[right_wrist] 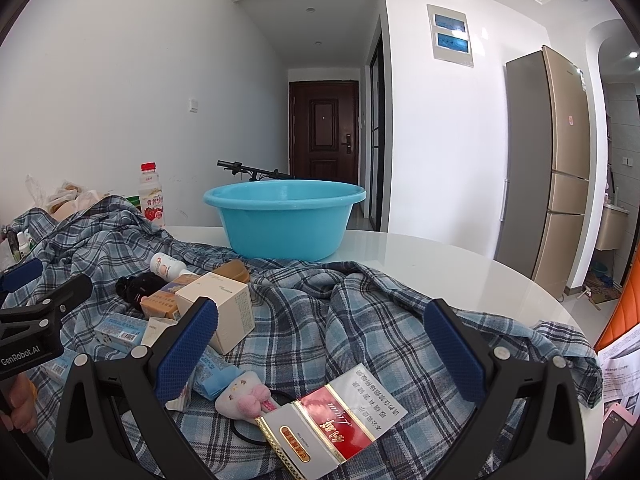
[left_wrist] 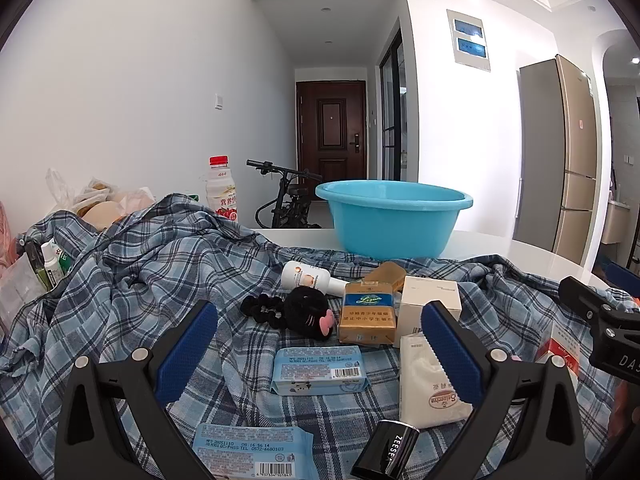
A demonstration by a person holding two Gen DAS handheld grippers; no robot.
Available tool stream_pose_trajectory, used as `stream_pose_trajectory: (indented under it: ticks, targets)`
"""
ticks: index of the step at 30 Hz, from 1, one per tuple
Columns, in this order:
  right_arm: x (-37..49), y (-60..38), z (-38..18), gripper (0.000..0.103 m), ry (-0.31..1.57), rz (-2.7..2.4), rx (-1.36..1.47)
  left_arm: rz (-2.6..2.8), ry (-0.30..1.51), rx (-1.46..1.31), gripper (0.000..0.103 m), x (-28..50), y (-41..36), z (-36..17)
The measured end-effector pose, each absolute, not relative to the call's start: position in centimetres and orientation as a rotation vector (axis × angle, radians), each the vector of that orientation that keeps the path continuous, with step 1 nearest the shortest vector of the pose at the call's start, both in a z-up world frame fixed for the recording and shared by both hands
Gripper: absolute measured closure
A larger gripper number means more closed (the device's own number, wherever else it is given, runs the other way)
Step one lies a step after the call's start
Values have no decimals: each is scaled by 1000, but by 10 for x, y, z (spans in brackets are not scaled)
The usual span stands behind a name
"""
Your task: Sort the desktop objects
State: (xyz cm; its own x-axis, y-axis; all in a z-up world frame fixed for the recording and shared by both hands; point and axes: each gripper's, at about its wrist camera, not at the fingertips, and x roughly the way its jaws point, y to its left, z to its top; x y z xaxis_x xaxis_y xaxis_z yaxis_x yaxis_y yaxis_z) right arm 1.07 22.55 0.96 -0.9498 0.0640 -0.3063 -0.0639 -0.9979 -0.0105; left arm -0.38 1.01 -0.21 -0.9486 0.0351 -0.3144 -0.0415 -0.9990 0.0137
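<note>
My left gripper (left_wrist: 318, 354) is open and empty above a blue wet-wipe pack (left_wrist: 319, 370) on the plaid cloth (left_wrist: 132, 280). Beyond it lie a black plush hair tie (left_wrist: 298, 312), a gold and blue cigarette pack (left_wrist: 368, 316), a white box (left_wrist: 430, 304), a white tissue pack (left_wrist: 428, 388) and a white bottle (left_wrist: 308, 278). My right gripper (right_wrist: 320, 348) is open and empty above a red and white cigarette pack (right_wrist: 332, 420), beside a pink and white plush hair tie (right_wrist: 244, 396). A blue basin (right_wrist: 284, 220) stands behind.
A black Zeesea case (left_wrist: 386, 450) and a second wipe pack (left_wrist: 250, 454) lie near the front edge. A red-capped drink bottle (left_wrist: 222, 190) and bags (left_wrist: 100, 204) stand at the back left. A fridge (right_wrist: 548, 168) stands right. The white table (right_wrist: 460, 276) shows at right.
</note>
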Motion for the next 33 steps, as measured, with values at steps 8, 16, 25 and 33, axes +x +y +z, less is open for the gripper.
stream_pose_trajectory:
  ticks: [8, 16, 25, 33]
  targets:
    - [10, 225, 9, 0, -1, 3039, -479, 3052, 31, -494, 0, -4, 11, -2]
    - [10, 225, 9, 0, -1, 3039, -480, 3013, 36, -496, 0, -5, 13, -1]
    - [10, 224, 9, 0, 0, 3039, -485, 2987, 35, -482, 0, -3, 12, 0]
    - [9, 225, 9, 0, 1, 3038, -486, 2974, 46, -498, 0, -6, 14, -1]
